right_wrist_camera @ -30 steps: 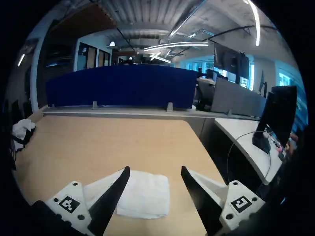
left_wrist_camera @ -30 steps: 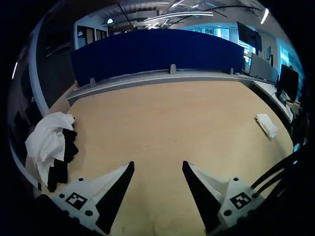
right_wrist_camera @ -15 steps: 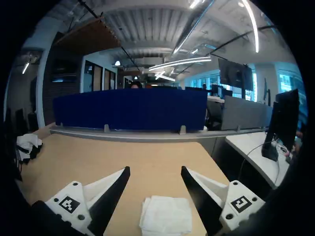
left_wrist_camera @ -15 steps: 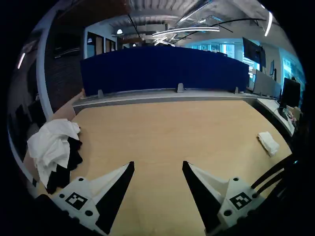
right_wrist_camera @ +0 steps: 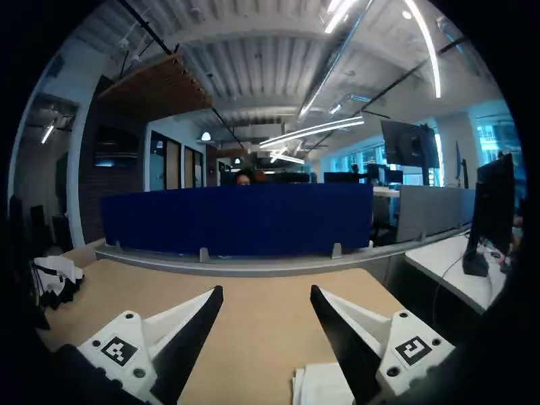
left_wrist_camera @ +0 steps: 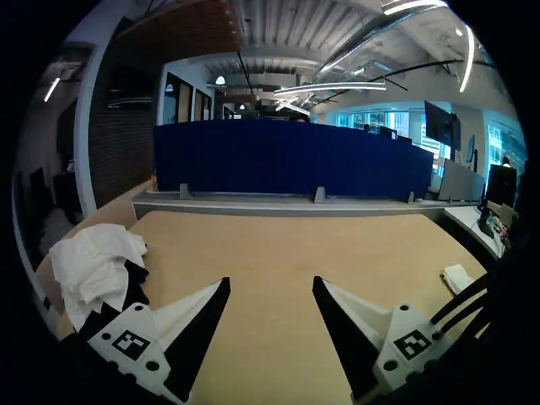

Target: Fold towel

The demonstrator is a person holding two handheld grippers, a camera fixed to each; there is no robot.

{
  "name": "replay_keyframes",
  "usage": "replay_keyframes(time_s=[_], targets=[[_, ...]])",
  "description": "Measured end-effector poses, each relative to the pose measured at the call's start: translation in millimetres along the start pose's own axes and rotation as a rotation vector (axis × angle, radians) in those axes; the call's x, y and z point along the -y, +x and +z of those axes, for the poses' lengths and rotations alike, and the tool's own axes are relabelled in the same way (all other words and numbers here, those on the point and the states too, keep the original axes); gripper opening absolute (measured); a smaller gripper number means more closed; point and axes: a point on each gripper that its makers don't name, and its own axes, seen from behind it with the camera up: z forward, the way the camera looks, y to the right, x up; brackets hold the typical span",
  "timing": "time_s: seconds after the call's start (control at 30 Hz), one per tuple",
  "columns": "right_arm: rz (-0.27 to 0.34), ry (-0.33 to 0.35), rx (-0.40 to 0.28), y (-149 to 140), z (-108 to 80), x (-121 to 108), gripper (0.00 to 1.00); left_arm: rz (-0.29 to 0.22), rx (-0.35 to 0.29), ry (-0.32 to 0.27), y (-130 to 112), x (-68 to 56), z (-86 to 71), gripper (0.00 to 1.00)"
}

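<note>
A folded white towel [left_wrist_camera: 457, 277] lies near the right edge of the wooden table [left_wrist_camera: 290, 250]; in the right gripper view the same folded towel [right_wrist_camera: 324, 385] sits low, under the right fingertip. A heap of white and black cloths [left_wrist_camera: 98, 270] rests at the table's left edge, also seen as the heap [right_wrist_camera: 57, 273] at far left in the right gripper view. My left gripper [left_wrist_camera: 270, 287] is open above the bare tabletop with nothing between its fingers. My right gripper [right_wrist_camera: 265, 295] is open too, raised above the folded towel and apart from it.
A blue partition [left_wrist_camera: 290, 158] on a grey rail runs along the table's far edge. Monitors [right_wrist_camera: 489, 209] stand on a neighbouring desk to the right. A person's head shows behind the partition [right_wrist_camera: 243, 177].
Both grippers have lifted and tilted upward: more ceiling shows and the table has dropped in view. The folded towel has slid to the bottom edge of the right gripper view.
</note>
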Motion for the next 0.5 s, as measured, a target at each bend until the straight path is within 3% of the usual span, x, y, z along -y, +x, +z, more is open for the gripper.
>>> replay_keyframes(time_s=[0.3,0.5], targets=[[0.008,0.013,-0.064,14,5.7,42,1.0,-0.014,-0.089,-0.009,30,11.7,6.4,0.9],[-0.001,0.004,-0.066,10,8.0,51,1.0,-0.009,-0.122,0.0,40,20.1,8.5,0.9]])
